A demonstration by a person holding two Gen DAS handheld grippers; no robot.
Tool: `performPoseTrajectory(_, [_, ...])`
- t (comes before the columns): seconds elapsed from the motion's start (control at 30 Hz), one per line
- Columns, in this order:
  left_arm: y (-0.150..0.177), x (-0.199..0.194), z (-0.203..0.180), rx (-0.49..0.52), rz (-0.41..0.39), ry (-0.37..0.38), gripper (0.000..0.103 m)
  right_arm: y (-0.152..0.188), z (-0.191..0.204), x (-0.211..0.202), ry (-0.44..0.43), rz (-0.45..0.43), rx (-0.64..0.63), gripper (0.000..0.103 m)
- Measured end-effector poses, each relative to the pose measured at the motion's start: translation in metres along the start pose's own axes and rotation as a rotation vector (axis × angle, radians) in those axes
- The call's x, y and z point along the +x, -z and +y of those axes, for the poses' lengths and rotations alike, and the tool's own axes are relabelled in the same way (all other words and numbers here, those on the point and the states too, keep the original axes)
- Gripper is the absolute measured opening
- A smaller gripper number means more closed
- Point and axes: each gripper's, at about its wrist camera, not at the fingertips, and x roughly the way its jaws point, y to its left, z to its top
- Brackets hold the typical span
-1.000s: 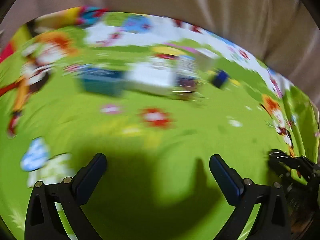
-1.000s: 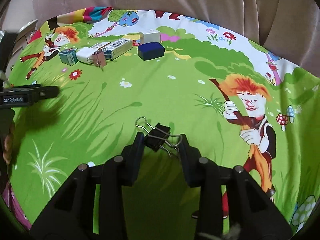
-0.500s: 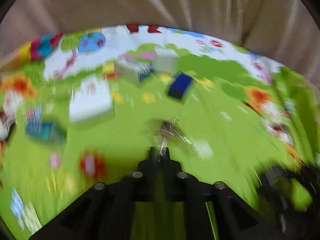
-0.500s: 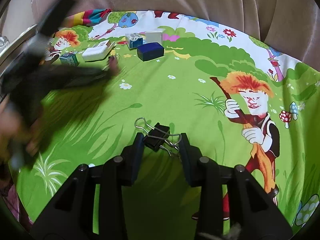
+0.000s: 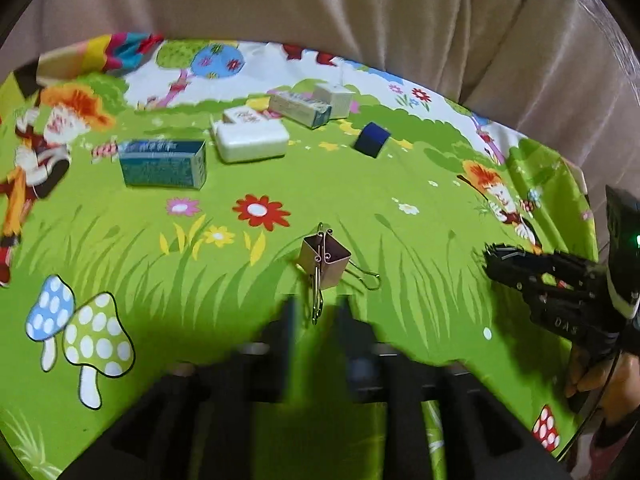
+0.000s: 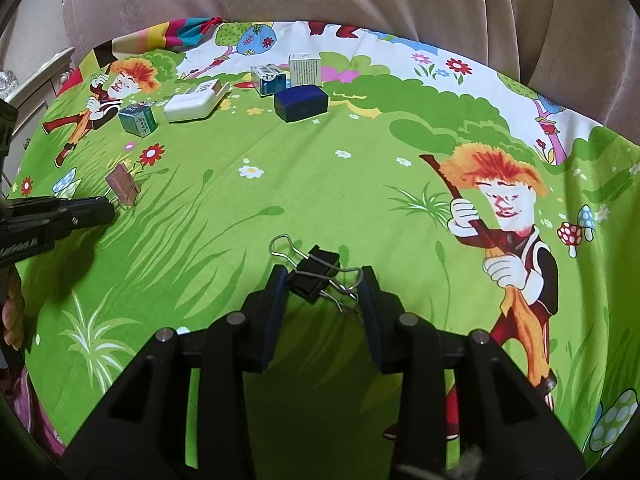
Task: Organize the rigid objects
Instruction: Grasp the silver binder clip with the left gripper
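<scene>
The left gripper (image 5: 316, 312) has its jaws a narrow gap apart around the wire handle of a rose-gold metal binder clip (image 5: 325, 261), which sits on the green cartoon-printed cloth (image 5: 400, 184) covering the worktop; motion blur hides whether the pads actually press the wire, so I cannot tell if it is gripped or freed. The clip stands alone in the open middle of the cloth, well apart from the boxes at the far edge, which suggests it is being given its own spot. Its body is a small folded prism of shiny pinkish metal, with one thin wire loop pointing back toward the jaws and another lying flat to the right. The right gripper (image 6: 324, 284) is clenched on a black metal binder clip (image 6: 316, 274) with silver wire handles, jaws pressing its ends, apparently keeping it ready for placing next. At the far edge lie a teal cardboard box (image 5: 163, 164), a white plastic charger block (image 5: 252, 141) and a dark blue case (image 5: 372, 139).
</scene>
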Motion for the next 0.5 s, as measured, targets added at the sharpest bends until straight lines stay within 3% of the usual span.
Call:
performPoseTrajectory(0.03, [0.0, -0.003, -0.003, 0.003, -0.025, -0.006, 0.075, 0.0, 0.0, 0.0, 0.0, 0.0, 0.0, 0.04])
performPoseTrajectory(0.07, [0.0, -0.005, -0.005, -0.001, -0.05, 0.008, 0.083, 0.0, 0.0, 0.0, -0.001, 0.0, 0.001, 0.04])
performPoseTrajectory(0.13, [-0.004, -0.009, -0.009, -0.004, -0.083, 0.025, 0.083, 0.0, 0.001, 0.0, 0.0, 0.0, 0.001, 0.04])
performPoseTrajectory(0.23, [-0.021, 0.005, -0.015, -0.017, -0.062, -0.031, 0.083, 0.0, 0.0, 0.0, 0.001, 0.0, 0.0, 0.04])
performPoseTrajectory(0.3, [-0.027, 0.029, -0.011, -0.062, 0.029, -0.073, 0.075, 0.0, 0.001, 0.0, 0.001, 0.0, 0.0, 0.04])
performPoseTrajectory(0.33, [-0.027, 0.028, -0.013, -0.049, 0.009, -0.098, 0.062, 0.0, 0.001, 0.0, 0.001, 0.0, 0.0, 0.04])
performPoseTrajectory(0.37, [-0.024, 0.028, -0.019, -0.019, 0.014, -0.114, 0.038, 0.0, 0.001, 0.0, 0.001, 0.0, 0.001, 0.04])
performPoseTrajectory(0.4, [-0.021, 0.025, -0.023, 0.007, 0.003, -0.141, 0.03, 0.0, 0.001, 0.0, 0.0, 0.0, 0.002, 0.04])
performPoseTrajectory(0.5, [-0.009, 0.017, -0.025, 0.023, -0.013, -0.114, 0.031, 0.0, -0.001, 0.0, -0.01, -0.001, 0.009, 0.041])
